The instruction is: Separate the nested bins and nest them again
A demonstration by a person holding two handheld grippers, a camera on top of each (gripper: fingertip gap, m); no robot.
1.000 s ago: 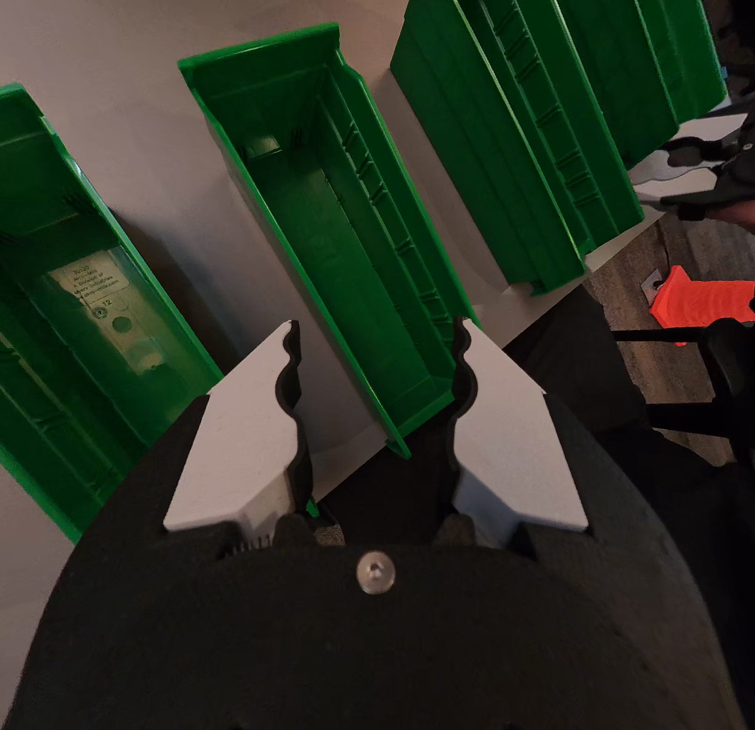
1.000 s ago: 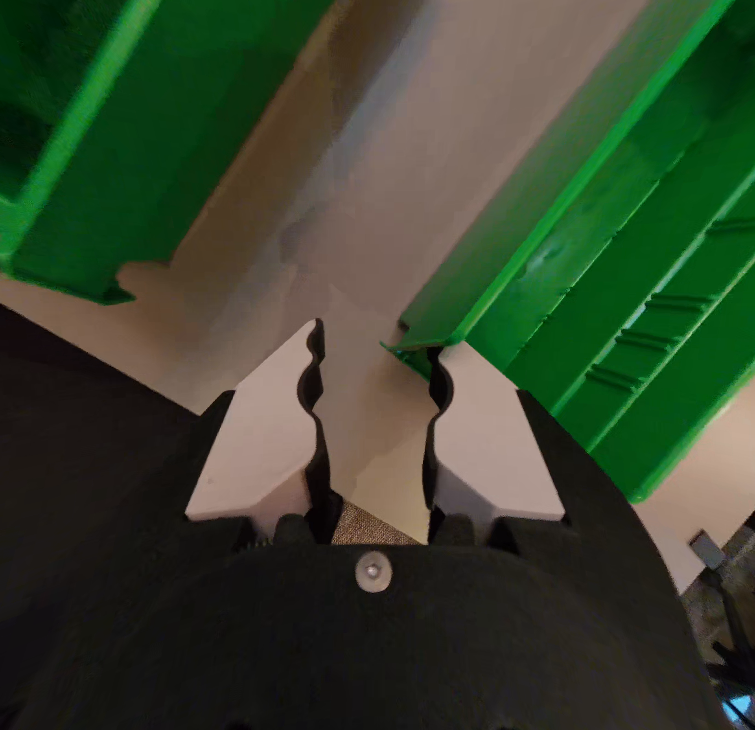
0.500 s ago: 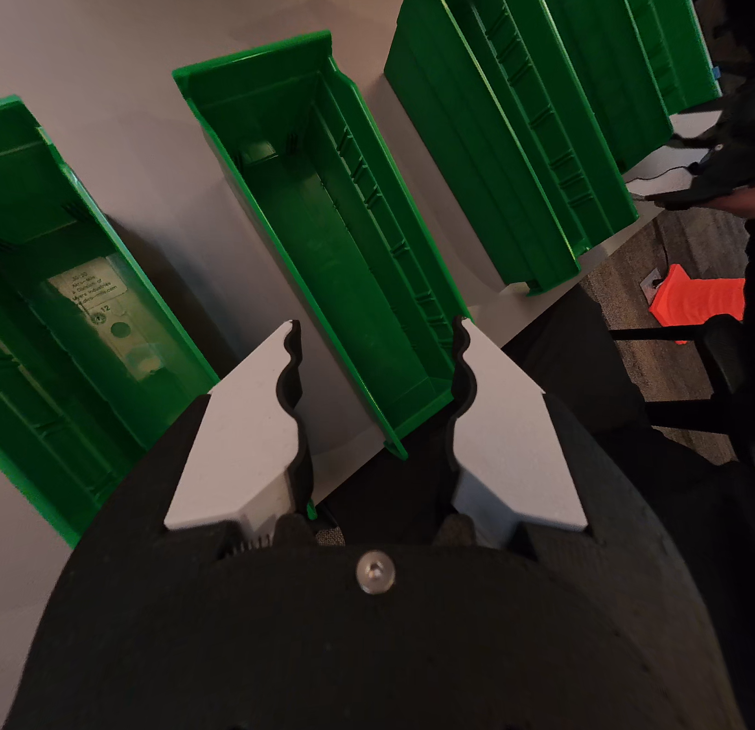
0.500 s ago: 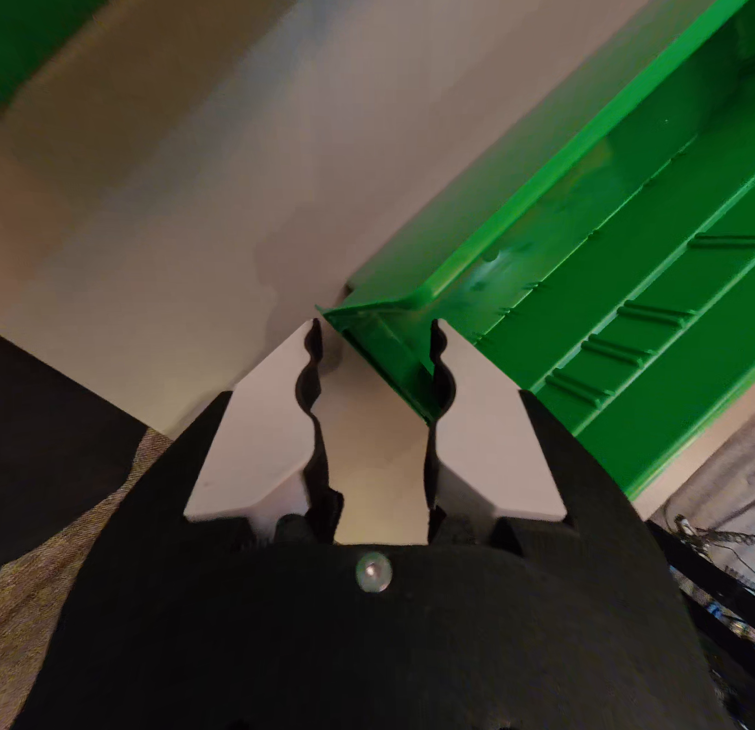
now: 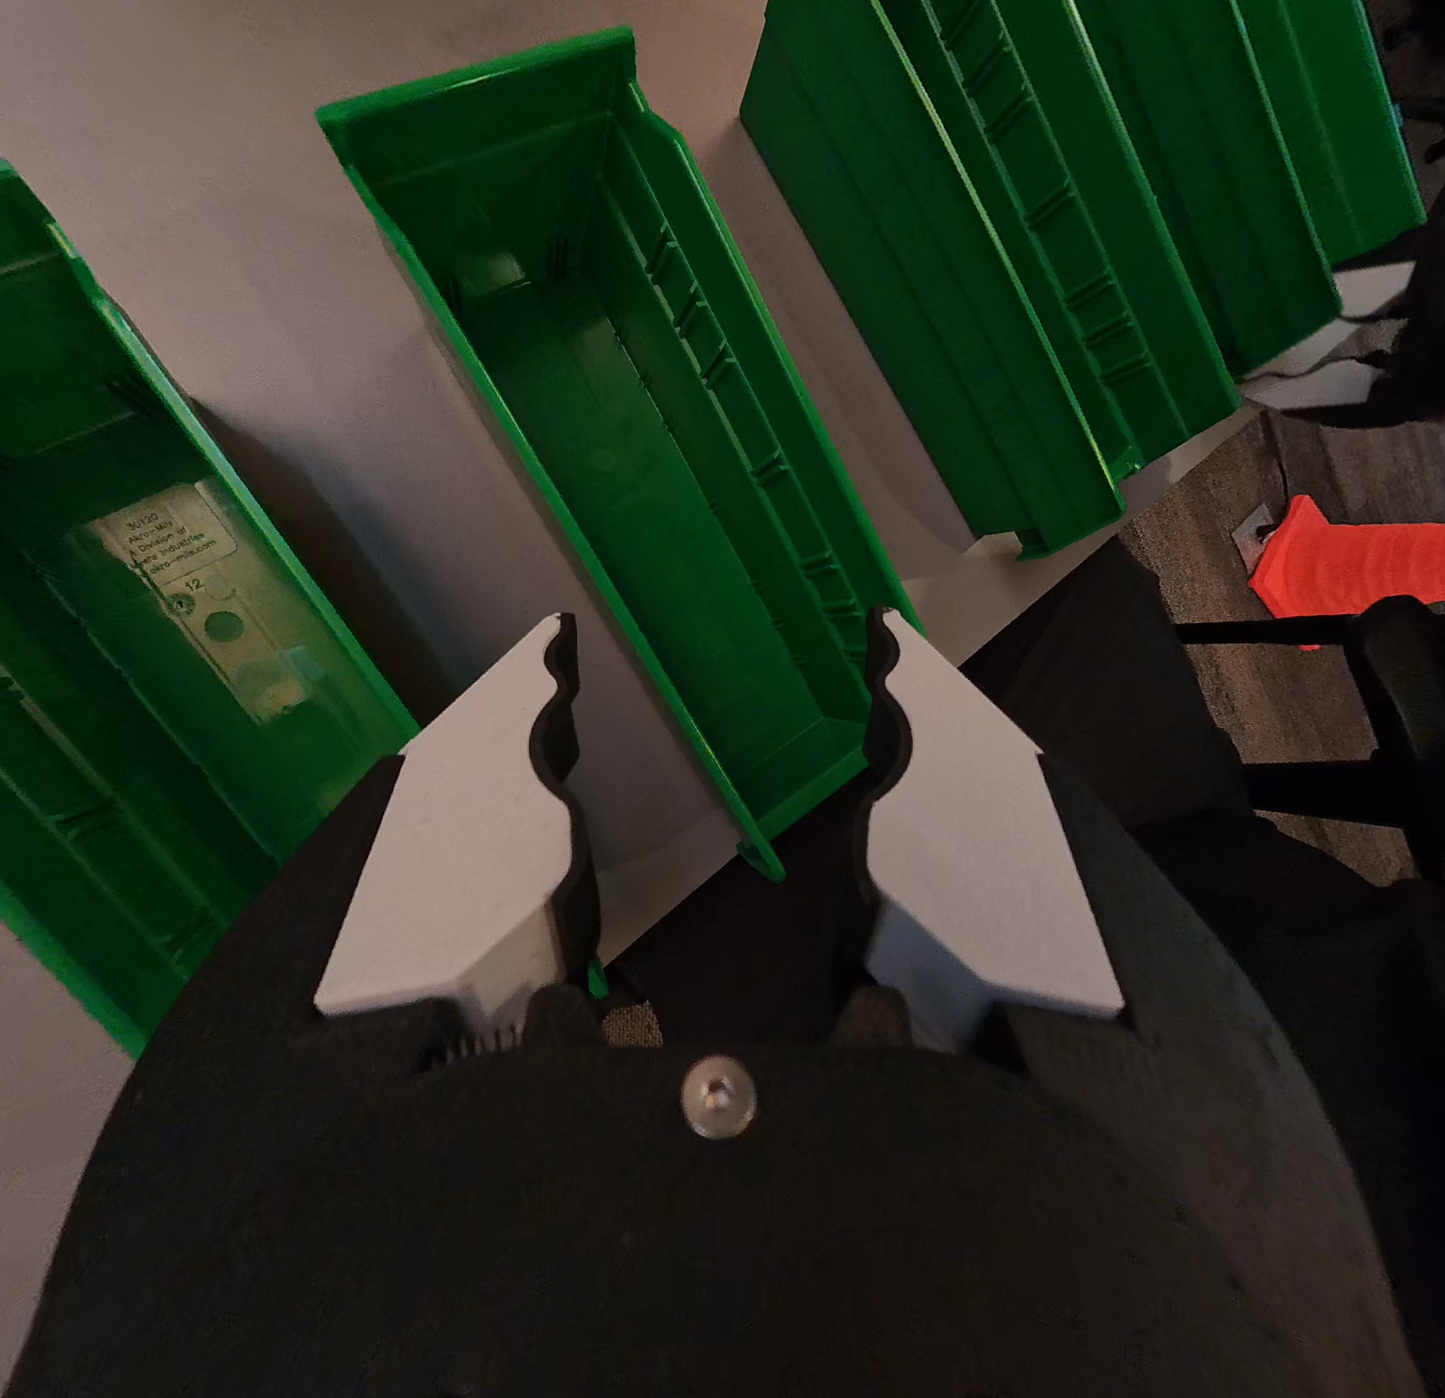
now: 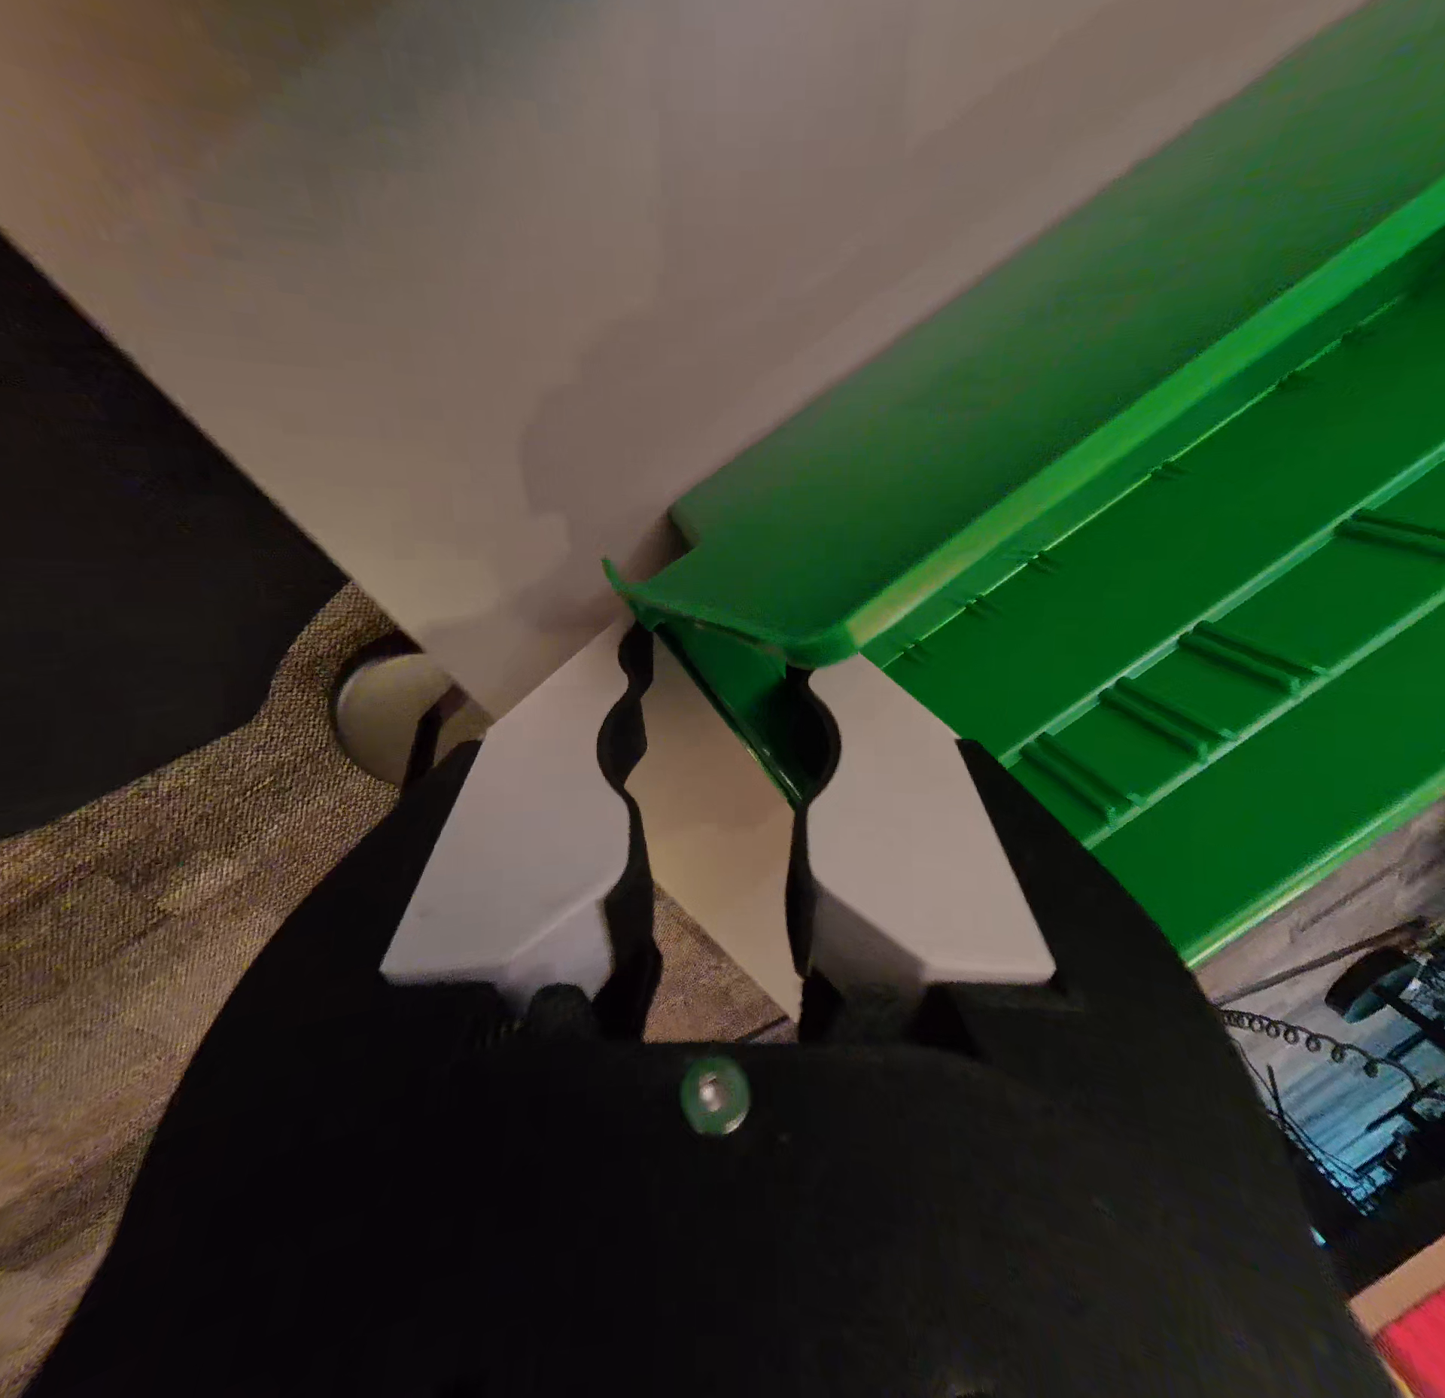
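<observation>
Several long green bins lie side by side on a pale table (image 5: 234, 70). In the left wrist view there is a left bin (image 5: 156, 578) with a label inside, a middle bin (image 5: 641, 461), and nested bins at the right (image 5: 1016, 265). My left gripper (image 5: 721, 616) is open and empty, hovering over the middle bin's near end. In the right wrist view a green bin (image 6: 1095, 539) fills the right side. My right gripper (image 6: 715, 649) is open, with a narrow gap. The bin's near end wall at its left corner stands between the fingers and touches the right finger (image 6: 899, 813).
The table's front edge runs just past the bins' near ends. Beyond it are carpet (image 6: 156, 891), a round white foot (image 6: 383, 703), an orange object (image 5: 1345, 570) on the floor and a black chair (image 5: 1368, 735). Bare table (image 6: 547, 226) lies left of the right-hand bin.
My right gripper has moved in onto the bin's near corner and its jaws have narrowed around the end wall. My left gripper has barely moved. The other gripper has left the left wrist view.
</observation>
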